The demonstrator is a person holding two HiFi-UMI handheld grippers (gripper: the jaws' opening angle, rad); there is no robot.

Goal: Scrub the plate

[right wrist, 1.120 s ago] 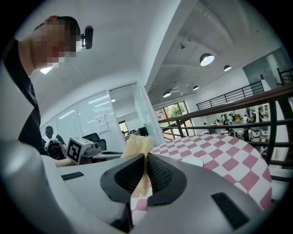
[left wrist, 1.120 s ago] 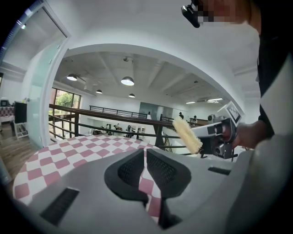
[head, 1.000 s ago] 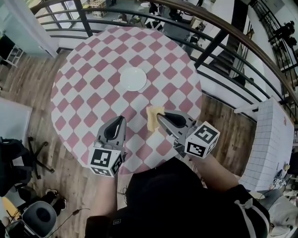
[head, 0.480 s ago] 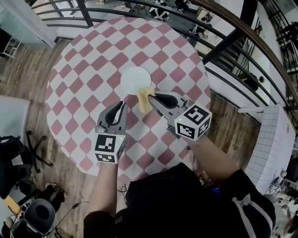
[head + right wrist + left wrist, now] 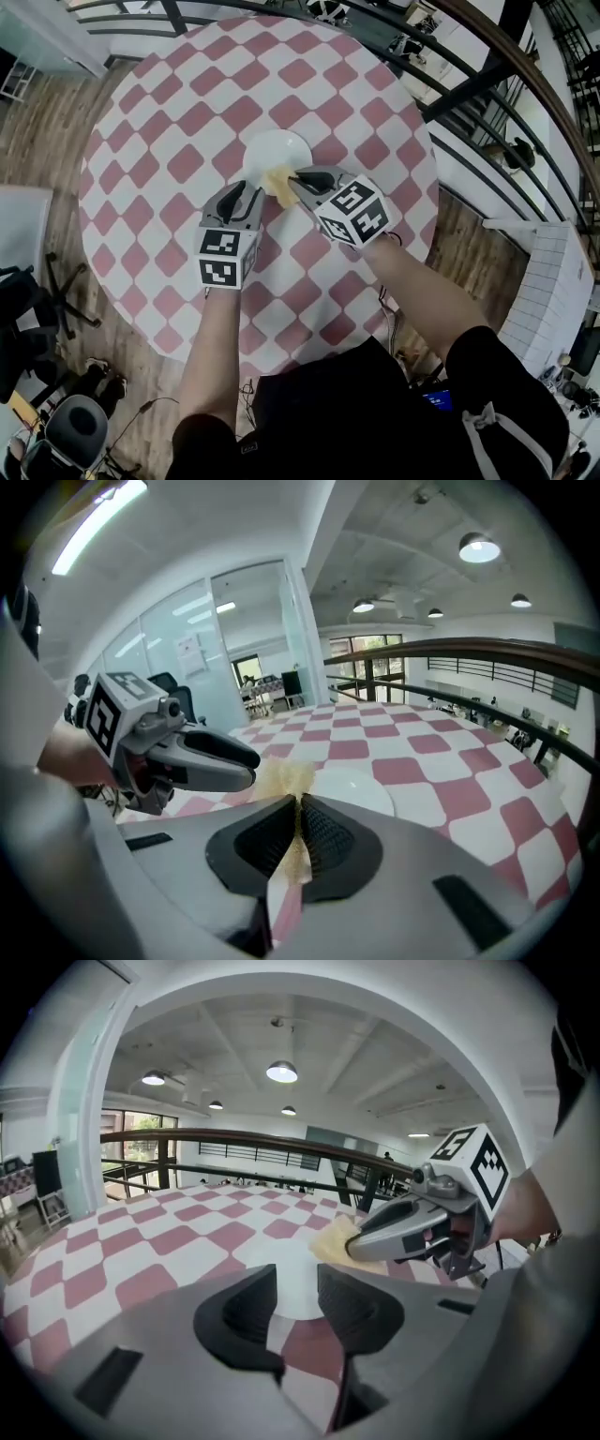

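**Sponge at the plate's near edge, left tool freed**

A round table [image 5: 169, 122] with a red-and-white checked cloth fills the head view. A dark railing [image 5: 469, 84] curves round its far and right sides, and wood floor [image 5: 37, 141] shows to the left. A black chair [image 5: 28, 328] stands on the floor at the lower left, well apart from the table. The only dish on the cloth is a white plate [image 5: 281, 145], lying flat a little beyond the table's middle. Nothing lies between the plate and the two tools; the person's forearms reach in from the near edge.

The right gripper [image 5: 298, 808] is clenched on a yellow sponge [image 5: 276, 180]. Its own view shows the two ribbed pads pressed together with the sponge pinched between them, the free part sticking out past the tips. From the head view that free part overlaps the plate's near rim; whether it presses on the plate cannot be told.

The left gripper [image 5: 236, 193] sits just beside the plate's near-left rim. Its jaws have just been opening and now stand apart, with nothing gripped. Through the gap, its own view shows the plate's white surface and the cloth beyond. The right gripper's tip and the sponge show just to the right of that gap.
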